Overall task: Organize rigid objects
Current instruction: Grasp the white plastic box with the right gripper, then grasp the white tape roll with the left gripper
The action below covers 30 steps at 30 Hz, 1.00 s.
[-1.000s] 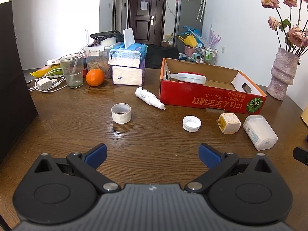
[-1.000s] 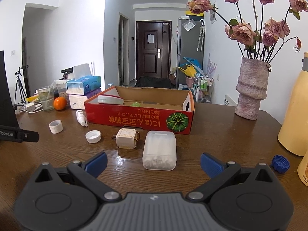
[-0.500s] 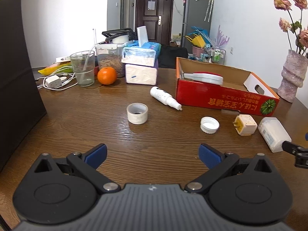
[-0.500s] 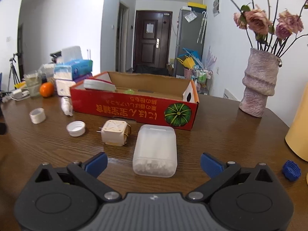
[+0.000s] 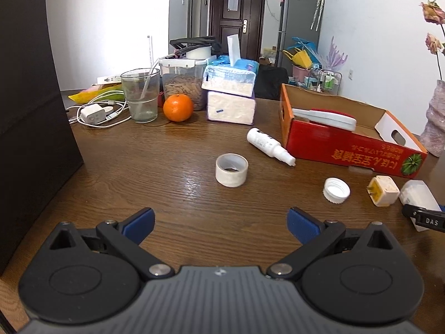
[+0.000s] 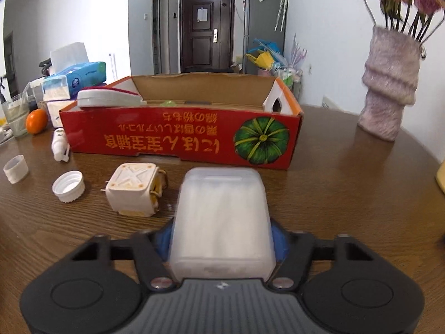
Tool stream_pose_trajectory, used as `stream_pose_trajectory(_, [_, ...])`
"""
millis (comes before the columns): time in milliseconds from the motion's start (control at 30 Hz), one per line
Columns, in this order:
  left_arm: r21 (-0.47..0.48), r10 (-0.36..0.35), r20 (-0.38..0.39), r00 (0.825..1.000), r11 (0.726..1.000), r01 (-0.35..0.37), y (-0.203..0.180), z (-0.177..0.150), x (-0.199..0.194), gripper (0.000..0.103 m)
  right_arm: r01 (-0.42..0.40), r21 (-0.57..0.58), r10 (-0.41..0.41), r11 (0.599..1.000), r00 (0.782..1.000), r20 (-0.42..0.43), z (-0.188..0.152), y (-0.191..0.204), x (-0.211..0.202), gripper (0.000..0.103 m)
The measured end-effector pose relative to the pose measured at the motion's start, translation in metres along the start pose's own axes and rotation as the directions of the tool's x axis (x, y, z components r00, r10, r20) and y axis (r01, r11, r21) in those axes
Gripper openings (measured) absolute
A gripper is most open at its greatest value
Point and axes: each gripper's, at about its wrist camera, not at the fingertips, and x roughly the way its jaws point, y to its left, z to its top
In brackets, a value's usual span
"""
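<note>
My right gripper (image 6: 221, 239) is shut on a translucent white plastic case (image 6: 222, 217) resting on the wooden table in front of the red cardboard box (image 6: 178, 139). Left of the case lie a cream plug adapter (image 6: 133, 192), a white bottle cap (image 6: 68, 186), a white tape roll (image 6: 15, 168) and a small white bottle (image 6: 59, 144). My left gripper (image 5: 219, 224) is open and empty, hovering over the table short of the tape roll (image 5: 231, 169). The cap (image 5: 336, 190), adapter (image 5: 383, 194) and case (image 5: 417, 194) show at the right of the left wrist view.
The box (image 5: 347, 147) holds a white and red device (image 5: 325, 118). At the back left stand a glass (image 5: 141, 94), an orange (image 5: 178, 107), a food jar (image 5: 183, 83), tissue packs (image 5: 230, 94) and a charger (image 5: 91, 114). A vase (image 6: 389, 83) stands right. A black panel (image 5: 30, 111) blocks the left.
My right gripper has moved forward around the plastic case and closed on it. My left gripper has swung leftward, so the tape roll now sits ahead of it.
</note>
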Motion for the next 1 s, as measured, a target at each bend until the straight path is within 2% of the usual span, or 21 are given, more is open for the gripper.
stream_pose_trajectory(400, [-0.011, 0.025, -0.048, 0.999, 1.000, -0.026, 0.006, 0.029, 0.060, 0.103, 0.014, 0.069, -0.020, 0.998, 0.996, 0.090, -0.002, -0.010, -0.013, 0.064])
stream_pose_trajectory(733, [-0.024, 0.055, -0.105, 0.993, 0.998, -0.058, 0.005, 0.050, 0.113, 0.103, 0.018, 0.092, -0.026, 0.996, 0.996, 0.085, -0.001, -0.013, -0.012, 0.064])
stream_pose_trajectory(1000, [-0.033, 0.049, -0.119, 0.992, 0.998, -0.053, -0.002, 0.046, 0.139, 0.103, 0.020, 0.091, -0.027, 0.996, 0.996, 0.081, -0.001, -0.013, -0.012, 0.064])
